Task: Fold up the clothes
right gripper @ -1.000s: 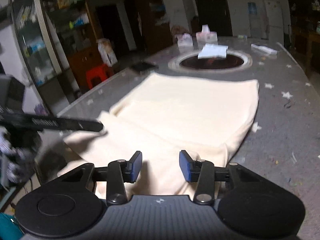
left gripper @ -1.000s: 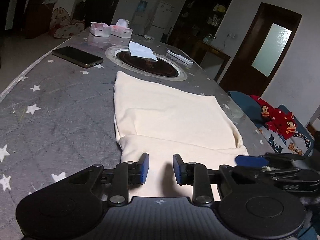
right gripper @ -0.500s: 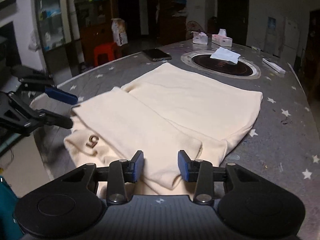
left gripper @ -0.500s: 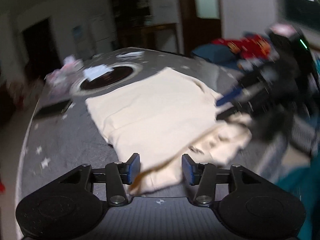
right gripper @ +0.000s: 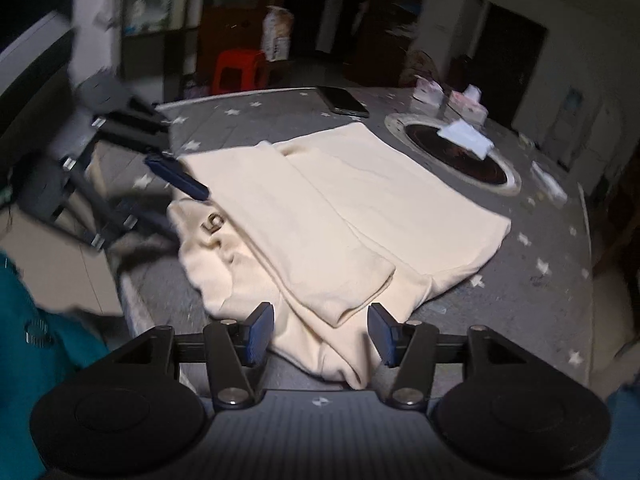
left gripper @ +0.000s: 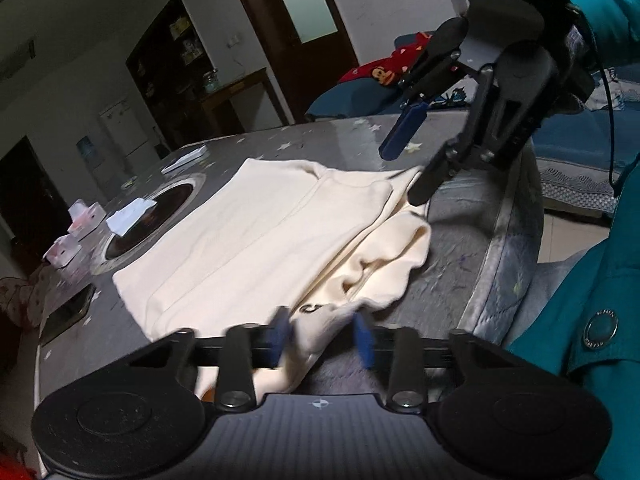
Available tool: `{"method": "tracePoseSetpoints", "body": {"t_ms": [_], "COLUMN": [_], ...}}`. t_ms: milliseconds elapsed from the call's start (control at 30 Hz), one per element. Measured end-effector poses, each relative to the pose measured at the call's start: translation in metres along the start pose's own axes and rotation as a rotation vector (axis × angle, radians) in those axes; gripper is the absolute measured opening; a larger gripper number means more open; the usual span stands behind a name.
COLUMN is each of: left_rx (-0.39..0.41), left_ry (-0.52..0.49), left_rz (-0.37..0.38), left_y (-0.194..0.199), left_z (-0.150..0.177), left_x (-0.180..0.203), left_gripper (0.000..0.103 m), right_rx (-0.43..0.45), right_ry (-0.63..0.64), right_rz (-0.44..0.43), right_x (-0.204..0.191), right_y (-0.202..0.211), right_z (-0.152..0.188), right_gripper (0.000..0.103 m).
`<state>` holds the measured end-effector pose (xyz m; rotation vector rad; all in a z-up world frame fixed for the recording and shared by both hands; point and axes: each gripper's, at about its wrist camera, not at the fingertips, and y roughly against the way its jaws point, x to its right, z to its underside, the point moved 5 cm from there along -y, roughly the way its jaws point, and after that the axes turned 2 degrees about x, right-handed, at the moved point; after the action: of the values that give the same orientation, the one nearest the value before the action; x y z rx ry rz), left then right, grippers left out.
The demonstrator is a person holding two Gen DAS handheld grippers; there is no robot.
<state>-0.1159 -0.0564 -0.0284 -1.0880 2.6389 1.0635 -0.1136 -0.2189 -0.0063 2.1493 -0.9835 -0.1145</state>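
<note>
Both views have swung round since a second ago: the left wrist camera then looked straight over a flat, smooth cream garment [left gripper: 256, 220], and now it sees it from the corner, with the near end rumpled and a fold of cloth caught low between the left tool's [left gripper: 320, 338] blue pads. Its jaws have just been closing, and in the blurred picture a gap shows on the right-hand side, so the pads stand near together around the cloth but do not look clamped on it. The right tool [right gripper: 320, 332] has just been opening; its jaws stand apart over the folded sleeve end, which lies between them untouched. Half a second ago the left tool hung clear of the garment's printed corner in the right view; now its blue pad sits at that corner. The garment lies on the grey star-patterned table [right gripper: 540, 280], its near part close to the table edge, with a phone [right gripper: 344, 101] and a sunken round burner [right gripper: 456, 156] beyond it. The risk, as I judge it, is that the left tool takes only the top layer or a loose pucker, so a pull drags the stacked folds askew. The bunched near end could also slide off the table edge.
</note>
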Motion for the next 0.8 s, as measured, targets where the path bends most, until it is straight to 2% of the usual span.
{"method": "tracePoseSetpoints", "body": {"t_ms": [167, 300, 433, 467, 567, 633, 800], "left_rx": [0.031, 0.044, 0.041, 0.038, 0.025, 0.018, -0.025], "left_ry": [0.135, 0.216, 0.249, 0.253, 0.237, 0.211, 0.099], "left_rz": [-0.001, 0.007, 0.006, 0.004, -0.007, -0.023, -0.063], "left_y": [0.001, -0.004, -0.01, -0.01, -0.005, 0.0, 0.003], "left_z": [-0.012, -0.022, -0.025, -0.024, -0.017, -0.011, 0.008], "left_x": [-0.023, -0.039, -0.046, -0.047, -0.045, -0.04, -0.025], "left_gripper": [0.015, 0.013, 0.013, 0.014, 0.021, 0.043, 0.046], "right_rx": [-0.001, 0.041, 0.073, 0.074, 0.073, 0.08, 0.09], "right_ry": [0.119, 0.187, 0.116, 0.083, -0.021, -0.072, -0.158], "right_rz": [-0.007, -0.001, 0.0, -0.015, -0.06, -0.074, -0.097], "right_x": [-0.017, -0.027, -0.022, -0.018, -0.005, 0.004, 0.019], "right_y": [-0.004, -0.015, -0.032, -0.033, -0.036, -0.035, -0.031], "right_z": [0.006, 0.006, -0.002, -0.004, -0.01, -0.014, -0.021], "right_gripper": [0.058, 0.058, 0.043, 0.03, 0.015, 0.014, 0.012]}}
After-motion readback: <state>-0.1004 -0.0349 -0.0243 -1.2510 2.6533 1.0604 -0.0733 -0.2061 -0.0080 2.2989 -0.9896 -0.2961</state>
